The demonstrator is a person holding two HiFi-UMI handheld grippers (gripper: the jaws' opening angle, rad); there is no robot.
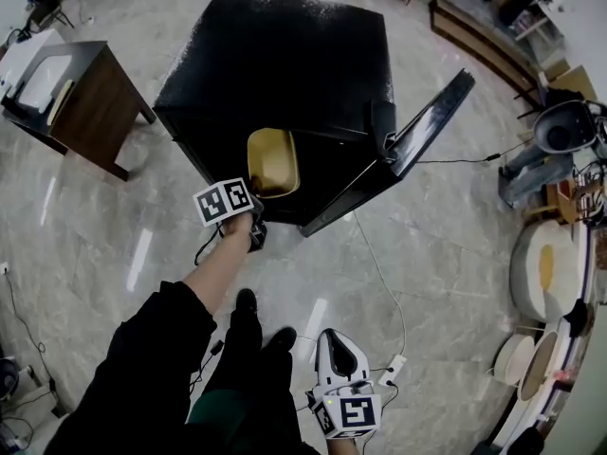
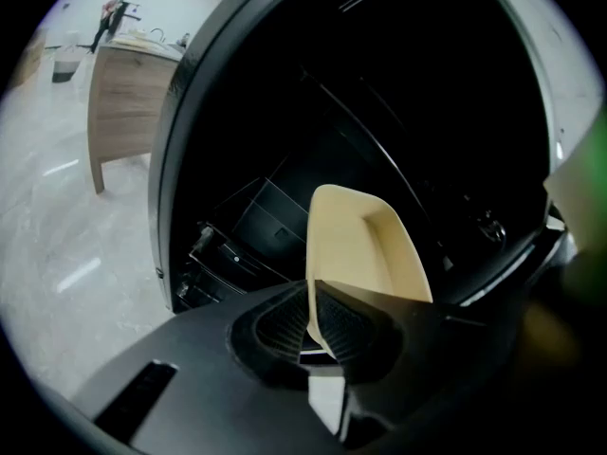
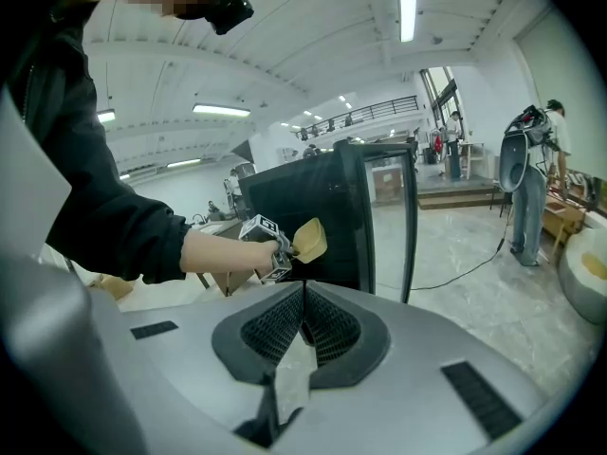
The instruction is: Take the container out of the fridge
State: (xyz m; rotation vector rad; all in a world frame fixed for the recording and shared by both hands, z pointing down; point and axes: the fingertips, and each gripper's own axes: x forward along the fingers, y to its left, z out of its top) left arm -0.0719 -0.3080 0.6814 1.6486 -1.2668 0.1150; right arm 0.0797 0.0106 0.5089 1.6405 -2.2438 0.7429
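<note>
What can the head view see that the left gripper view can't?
Only the head view shows the right gripper and the person's shoes. Only the left gripper view shows the dark shelves inside, and the left gripper pinching the container by its rim. Both show the container, the black fridge and the wooden table.

Can't see container [image 2: 365, 245] near edge behind left gripper [image 2: 313, 318] pads. Can't read fridge [image 2: 398, 121] interior, too dark. Losing right gripper [image 1: 337, 339] rear end at head view's bottom edge.
</note>
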